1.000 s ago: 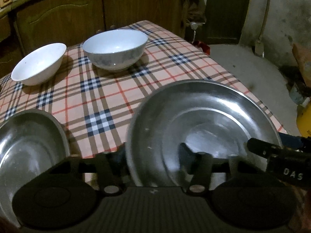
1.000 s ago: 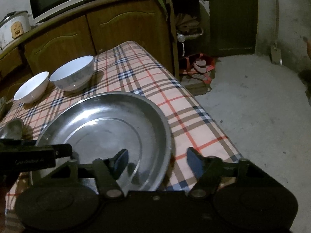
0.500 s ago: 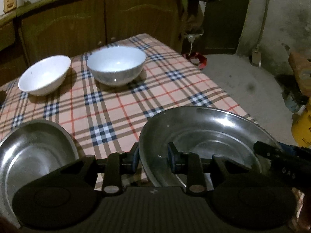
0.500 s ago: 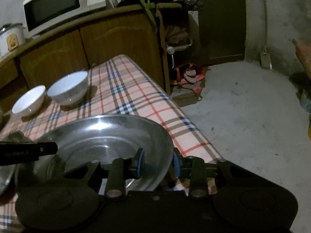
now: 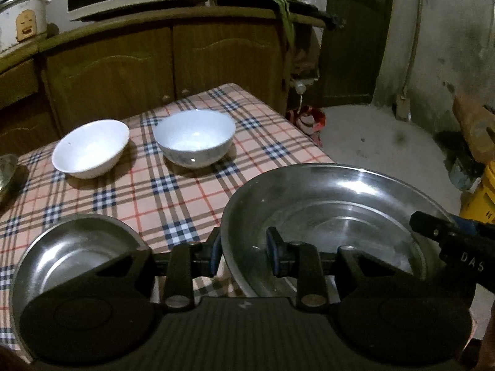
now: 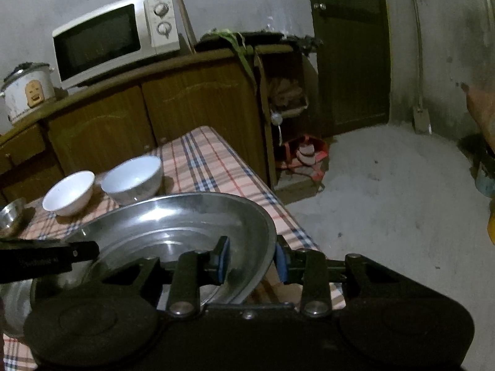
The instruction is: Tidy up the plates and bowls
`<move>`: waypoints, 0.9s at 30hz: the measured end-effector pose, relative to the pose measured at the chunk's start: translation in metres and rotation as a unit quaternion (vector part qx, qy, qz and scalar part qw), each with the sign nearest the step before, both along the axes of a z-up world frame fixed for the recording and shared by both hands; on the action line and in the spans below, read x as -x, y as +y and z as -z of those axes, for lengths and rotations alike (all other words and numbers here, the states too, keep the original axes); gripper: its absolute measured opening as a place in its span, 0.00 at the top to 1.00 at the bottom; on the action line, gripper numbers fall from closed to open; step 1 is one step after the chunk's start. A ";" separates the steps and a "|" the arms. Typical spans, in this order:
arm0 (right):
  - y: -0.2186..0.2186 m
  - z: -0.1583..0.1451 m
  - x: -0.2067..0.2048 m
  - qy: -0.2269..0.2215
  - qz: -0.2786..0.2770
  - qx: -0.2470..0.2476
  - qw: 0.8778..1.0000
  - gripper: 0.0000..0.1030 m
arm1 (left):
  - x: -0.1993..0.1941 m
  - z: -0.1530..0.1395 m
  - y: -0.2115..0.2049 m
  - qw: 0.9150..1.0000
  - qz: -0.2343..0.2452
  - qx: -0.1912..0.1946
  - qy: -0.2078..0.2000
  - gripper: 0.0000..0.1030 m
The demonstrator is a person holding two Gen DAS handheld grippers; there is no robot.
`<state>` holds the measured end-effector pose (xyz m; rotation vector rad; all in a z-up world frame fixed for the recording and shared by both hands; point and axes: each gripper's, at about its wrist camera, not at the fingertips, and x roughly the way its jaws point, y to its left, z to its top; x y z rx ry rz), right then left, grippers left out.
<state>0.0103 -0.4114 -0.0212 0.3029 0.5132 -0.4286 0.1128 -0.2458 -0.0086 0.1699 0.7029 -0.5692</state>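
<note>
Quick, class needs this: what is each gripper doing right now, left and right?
Left gripper: closed on the left rim of the large steel plate.
Right gripper: closed on the right rim of the same plate.

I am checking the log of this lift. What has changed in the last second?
Both grippers closed on the big steel plate: the left gripper on its left rim, the right gripper on its right rim. The plate then rose off the table. The small steel plate and two white bowls stayed put.
</note>
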 end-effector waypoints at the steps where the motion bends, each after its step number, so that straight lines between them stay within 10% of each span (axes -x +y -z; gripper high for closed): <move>1: 0.003 -0.003 0.001 -0.003 -0.001 0.004 1.000 0.62 | 0.001 -0.002 0.002 1.000 -0.001 0.001 -0.002 0.71; 27: 0.043 -0.042 0.004 -0.034 -0.030 0.038 0.998 0.62 | 0.011 -0.035 0.042 0.999 -0.029 0.020 -0.030 0.71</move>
